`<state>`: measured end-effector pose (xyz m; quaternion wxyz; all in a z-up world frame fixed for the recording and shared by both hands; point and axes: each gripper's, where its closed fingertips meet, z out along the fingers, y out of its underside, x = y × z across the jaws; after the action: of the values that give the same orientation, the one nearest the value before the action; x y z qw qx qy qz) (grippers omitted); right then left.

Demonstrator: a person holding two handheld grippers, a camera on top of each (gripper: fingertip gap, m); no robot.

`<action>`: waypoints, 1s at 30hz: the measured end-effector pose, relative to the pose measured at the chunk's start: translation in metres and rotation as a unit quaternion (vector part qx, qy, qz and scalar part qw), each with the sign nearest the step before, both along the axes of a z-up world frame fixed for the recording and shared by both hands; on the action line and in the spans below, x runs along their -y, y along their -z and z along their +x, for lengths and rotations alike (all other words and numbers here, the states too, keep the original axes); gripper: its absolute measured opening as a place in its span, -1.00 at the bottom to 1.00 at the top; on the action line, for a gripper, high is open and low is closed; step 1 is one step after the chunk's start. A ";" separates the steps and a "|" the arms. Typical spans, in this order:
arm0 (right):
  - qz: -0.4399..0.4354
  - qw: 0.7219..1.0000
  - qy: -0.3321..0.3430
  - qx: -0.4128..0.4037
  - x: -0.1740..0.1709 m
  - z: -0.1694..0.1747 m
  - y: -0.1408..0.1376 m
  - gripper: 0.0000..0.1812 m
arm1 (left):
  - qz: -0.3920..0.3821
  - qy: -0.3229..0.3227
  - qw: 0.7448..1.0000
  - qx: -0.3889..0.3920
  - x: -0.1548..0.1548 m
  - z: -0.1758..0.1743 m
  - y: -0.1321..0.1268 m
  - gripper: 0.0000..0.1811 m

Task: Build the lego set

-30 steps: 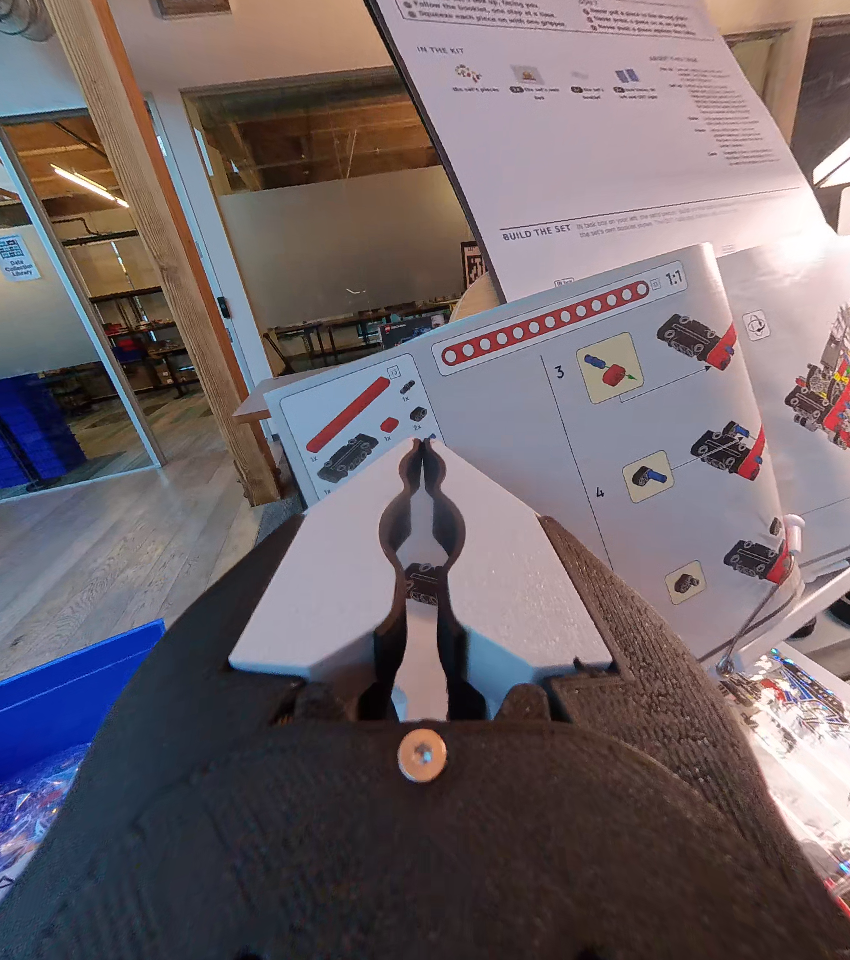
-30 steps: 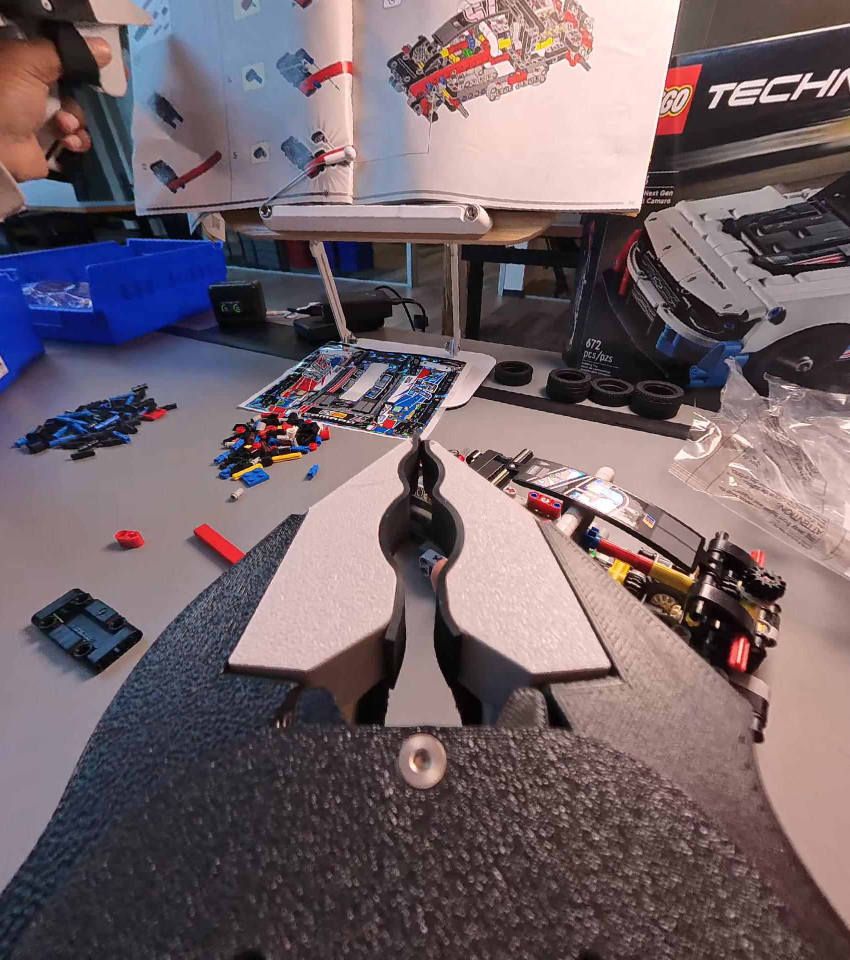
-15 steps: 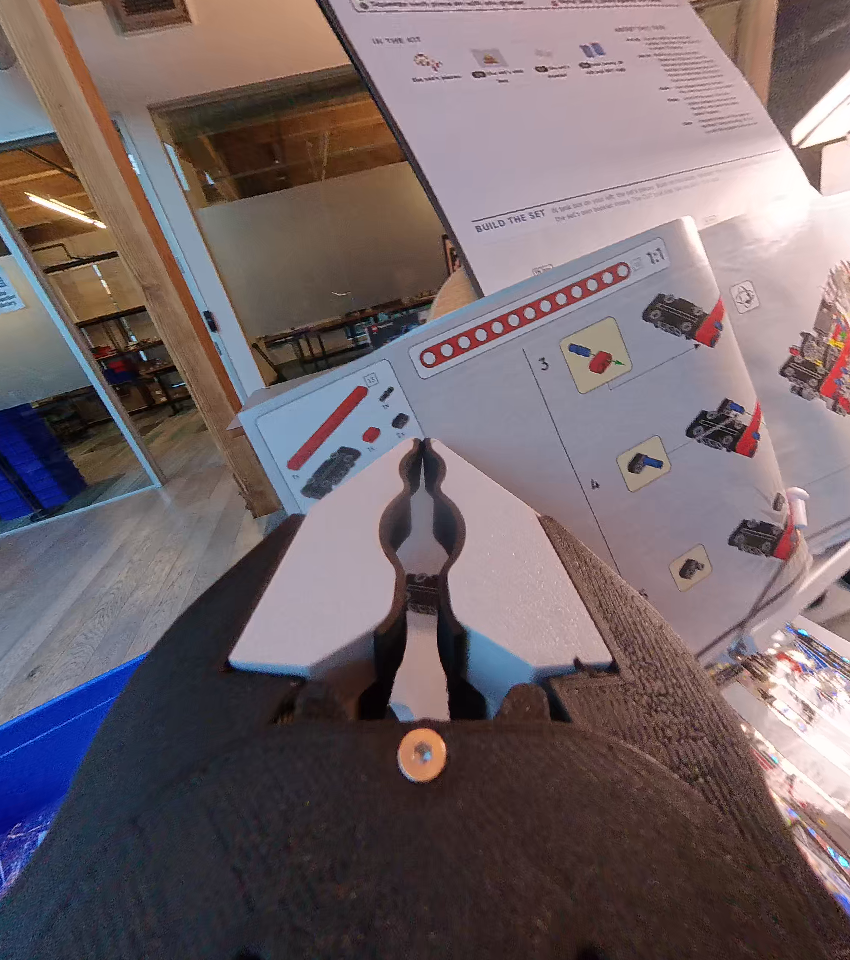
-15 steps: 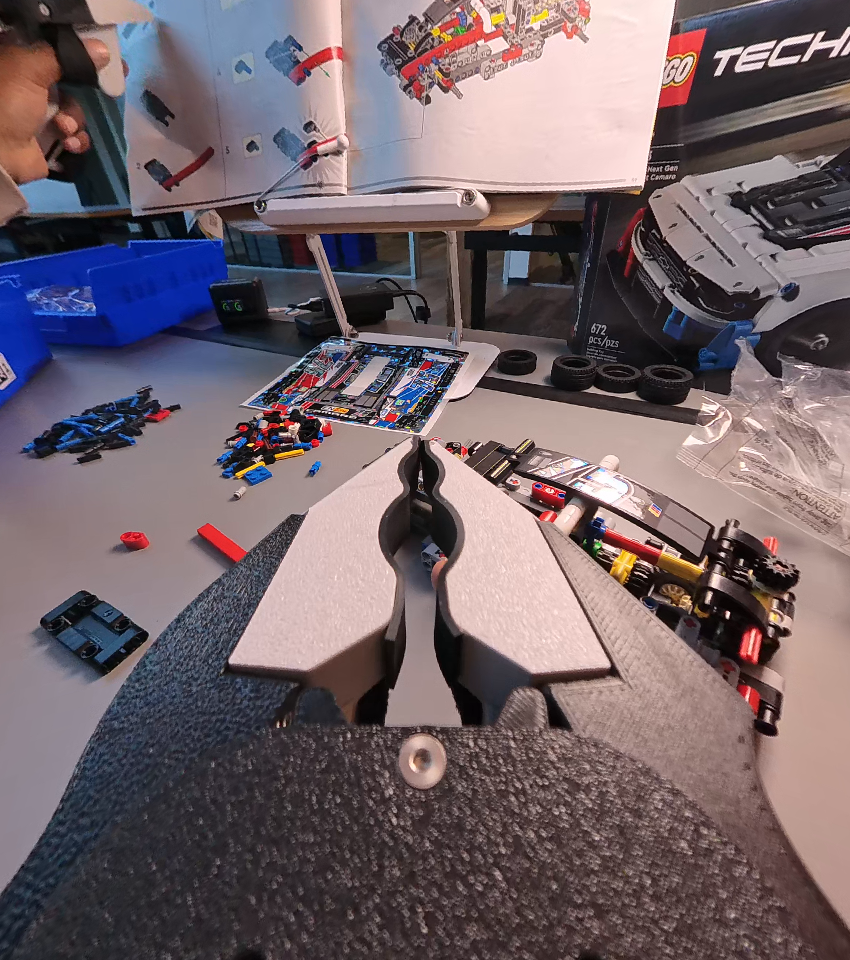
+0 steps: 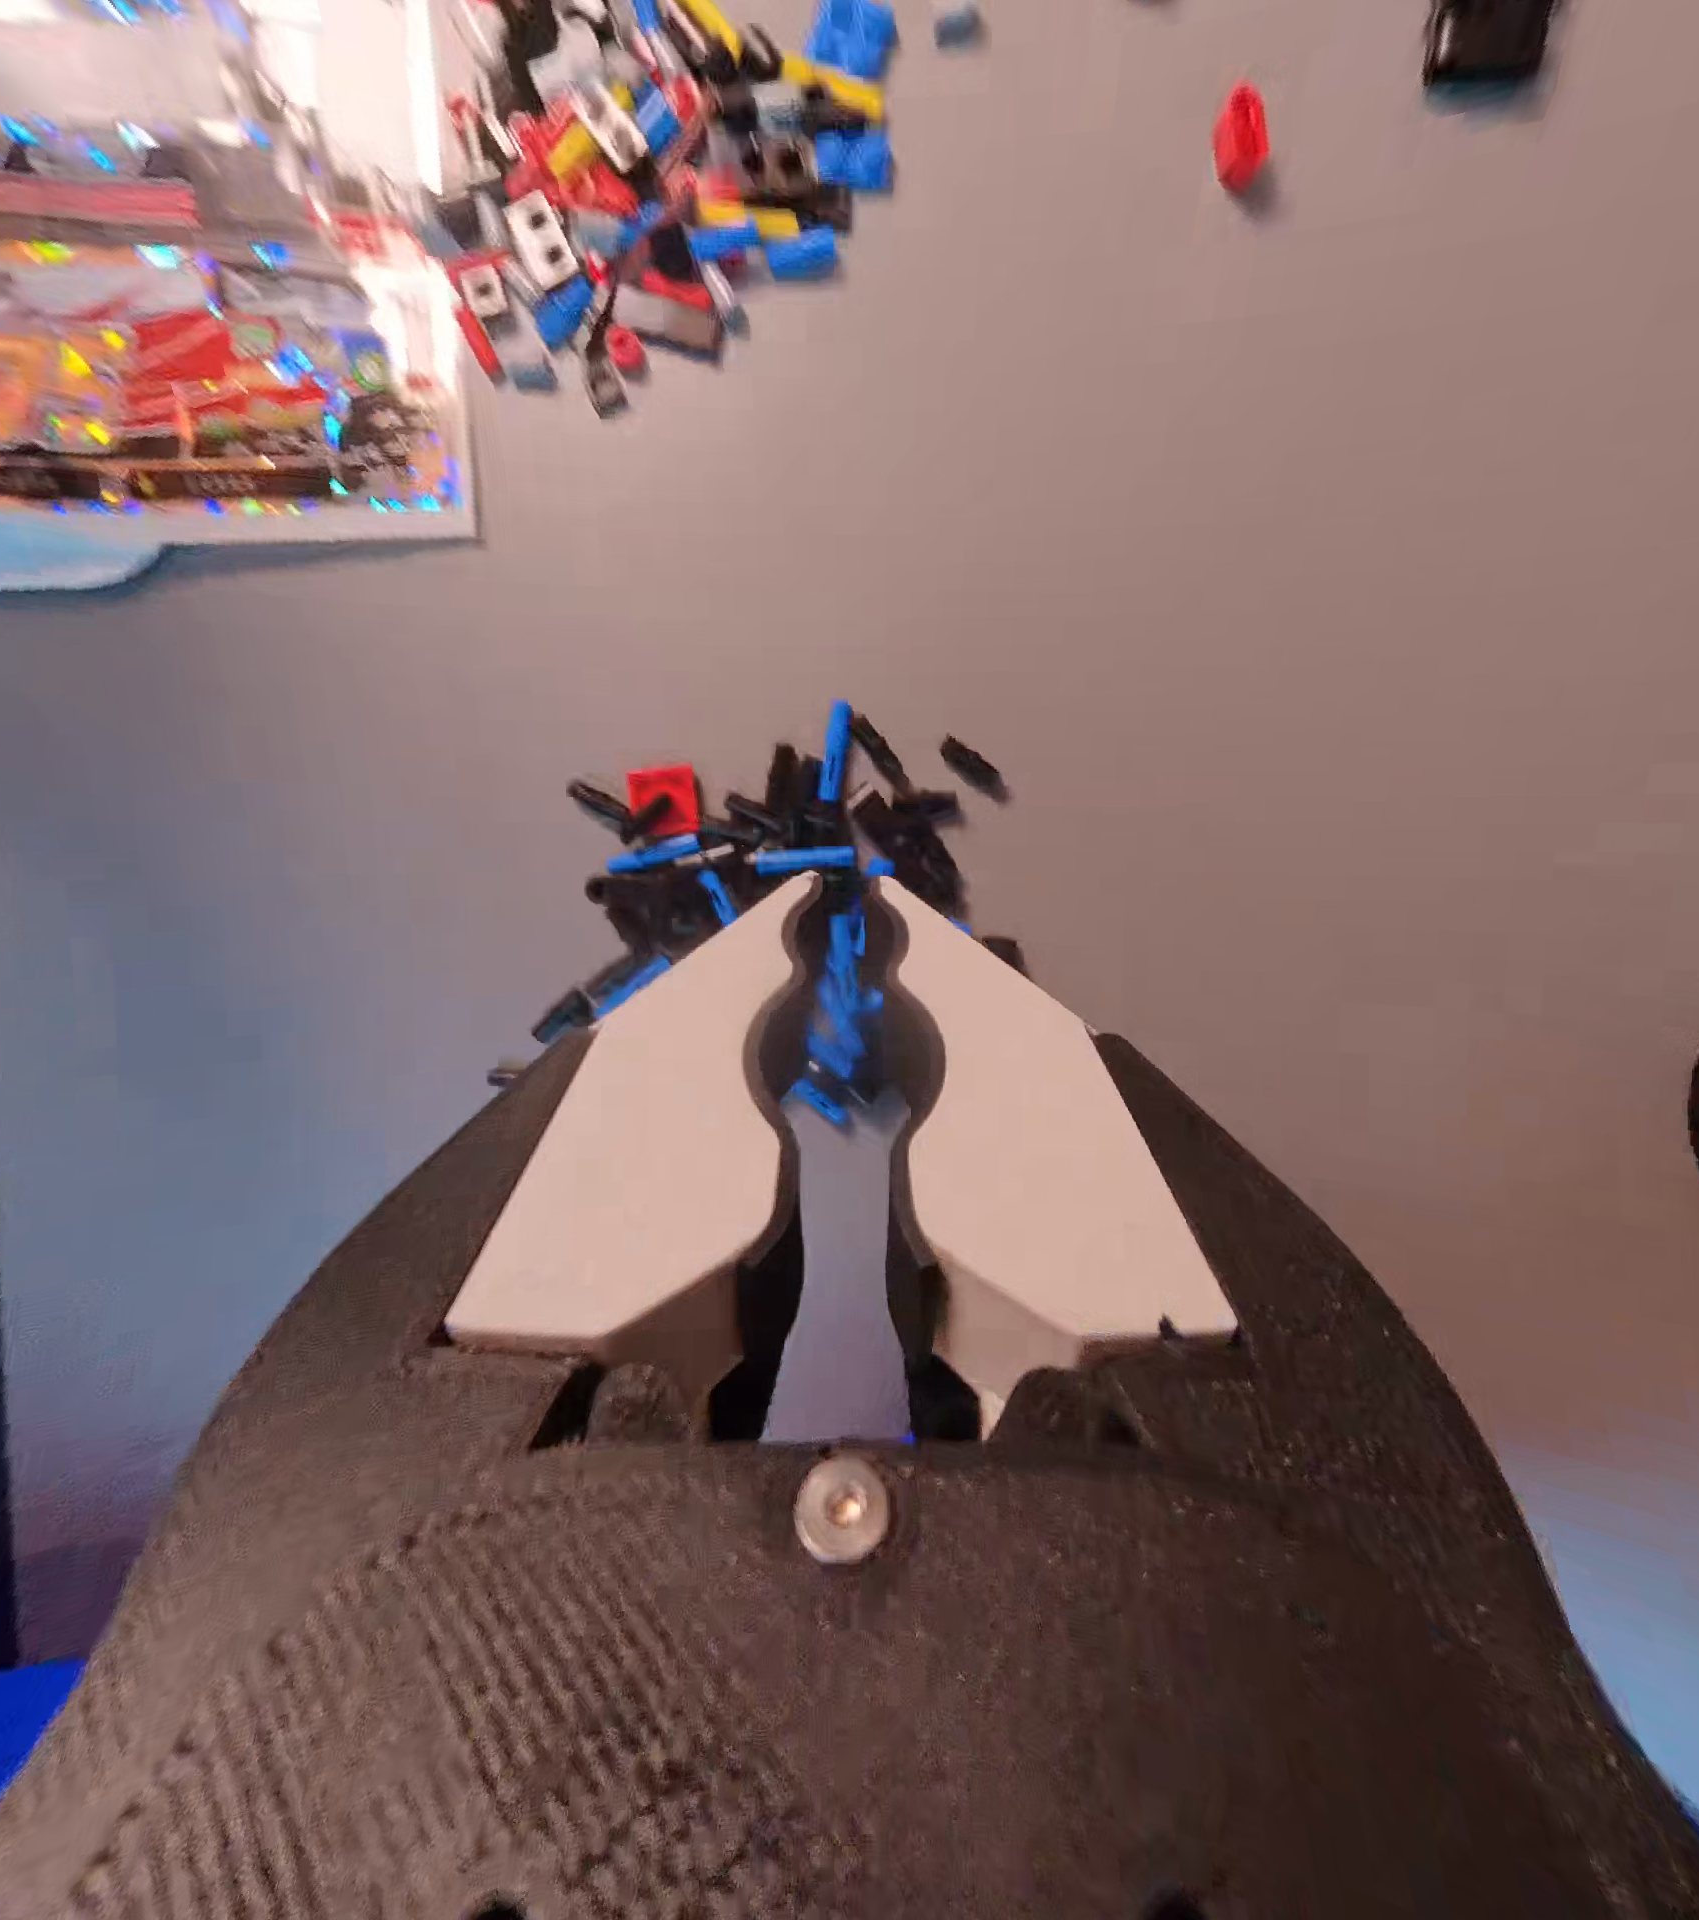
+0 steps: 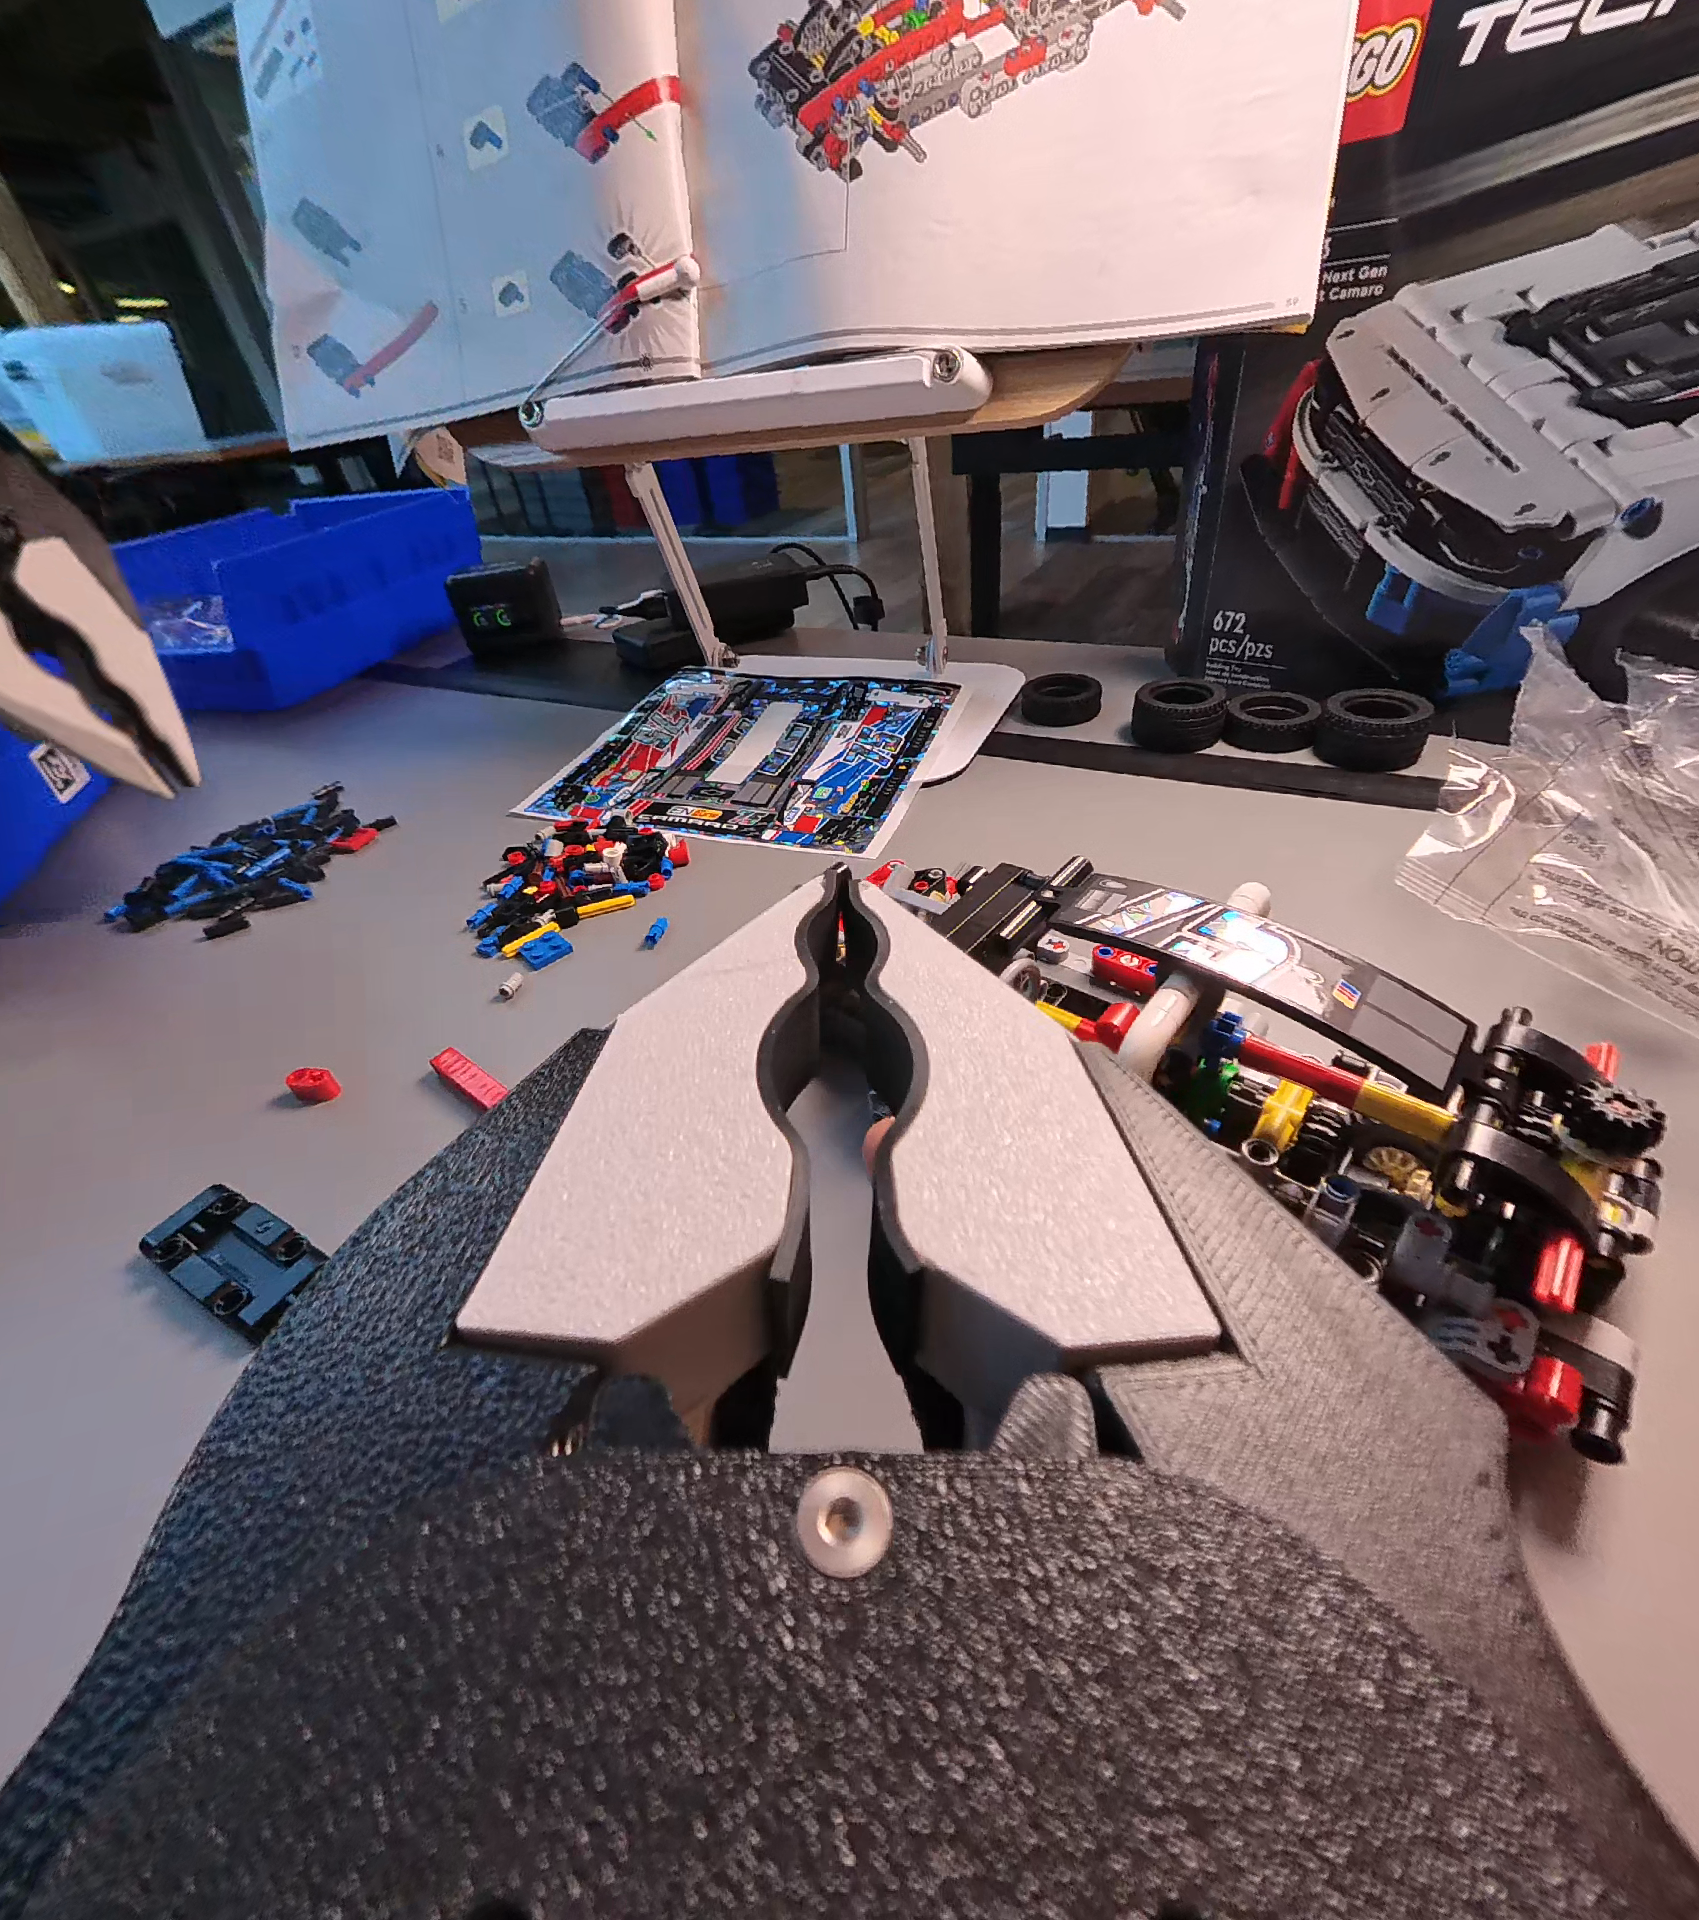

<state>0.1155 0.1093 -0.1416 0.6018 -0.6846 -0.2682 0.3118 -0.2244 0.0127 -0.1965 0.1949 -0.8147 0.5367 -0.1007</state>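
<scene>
My left gripper points down over a pile of blue and black pins. Its jaws are a little apart, with pins showing between them. It also shows in the right wrist view, hovering above that pile. My right gripper is shut, low over the table at the left front of the partly built car model. I cannot tell whether it holds anything. A black frame piece, a red beam and a small red round piece lie loose to its left.
A mixed pile of small parts and a sticker sheet lie mid-table. The instruction booklet stands on a stand behind them. Several tyres, the set's box and a plastic bag are at the right, blue bins at the left. The small red round piece is about equally far from each gripper, around 20 centimeters. It is also in sight in the left wrist view.
My left gripper has swung from facing the booklet down to the pin pile, and its jaws have parted slightly. My right gripper has shifted slightly beside the car and stays shut.
</scene>
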 end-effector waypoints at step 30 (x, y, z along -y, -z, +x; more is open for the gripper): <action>-0.046 0.999 -0.003 -0.021 -0.004 0.003 0.008 -1.00 | 0.007 0.033 0.995 -0.093 -0.015 -0.015 0.046 -0.83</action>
<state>0.1187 0.1128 -0.1493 0.5744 -0.7037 -0.2435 0.3400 -0.2395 0.0278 -0.2427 0.1462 -0.8012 0.5796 -0.0276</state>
